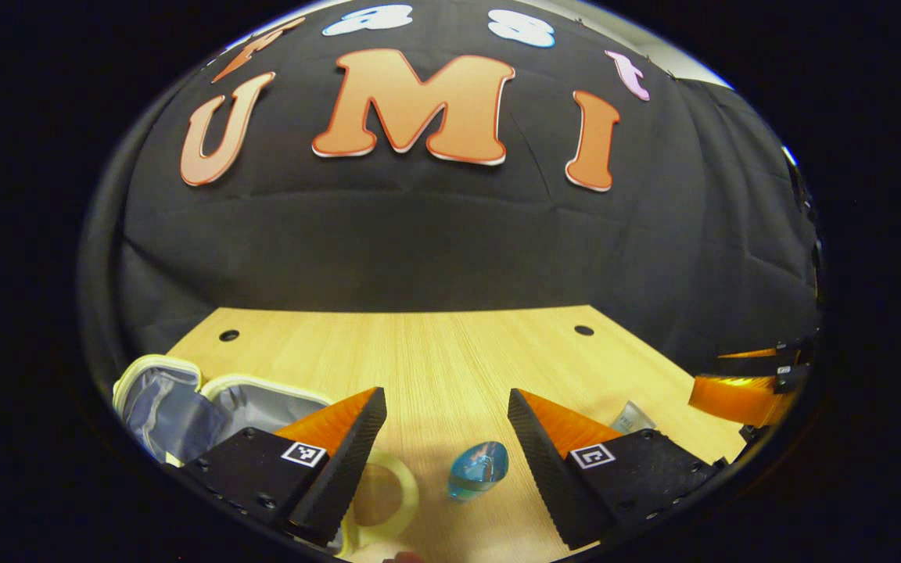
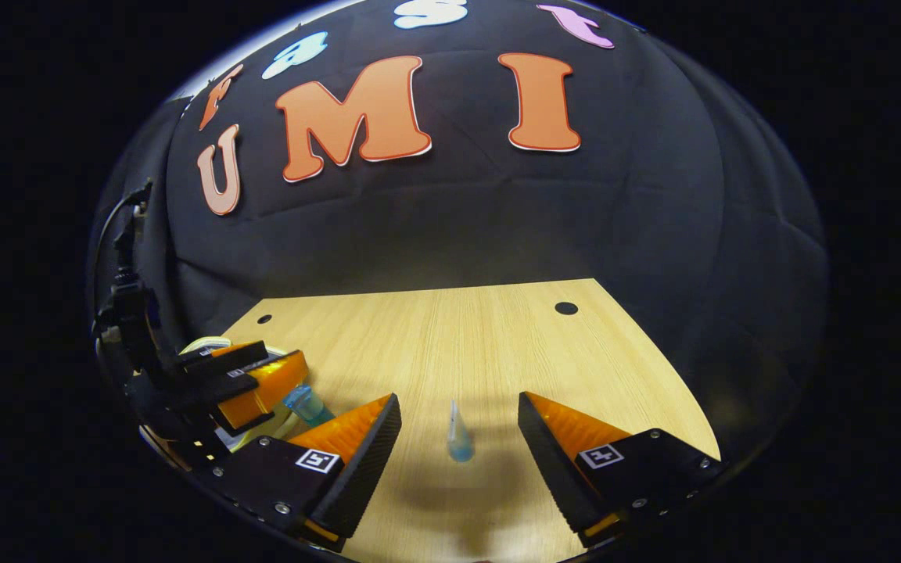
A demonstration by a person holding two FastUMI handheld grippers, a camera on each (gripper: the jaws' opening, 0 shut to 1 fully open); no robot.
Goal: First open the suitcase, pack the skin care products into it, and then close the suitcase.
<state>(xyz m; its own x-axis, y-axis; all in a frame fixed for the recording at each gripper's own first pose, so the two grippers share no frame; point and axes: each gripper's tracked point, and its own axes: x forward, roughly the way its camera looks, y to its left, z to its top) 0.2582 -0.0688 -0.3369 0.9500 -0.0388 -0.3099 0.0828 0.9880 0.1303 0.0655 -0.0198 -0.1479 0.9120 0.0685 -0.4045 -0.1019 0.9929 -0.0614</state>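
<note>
Suitcase (image 1: 184, 403) open, two blue bottles (image 1: 478, 467) (image 2: 460, 438), both grippers (image 1: 443, 453) (image 2: 458, 453) spread.

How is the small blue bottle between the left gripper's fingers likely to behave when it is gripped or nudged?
The blue bottle looks glossy and rounded, so it may slip between the fingers. It stands narrow and upright on the wooden table, so a sideways nudge could tip it and perhaps set it rolling. It is small and see-through, so probably light.
</note>
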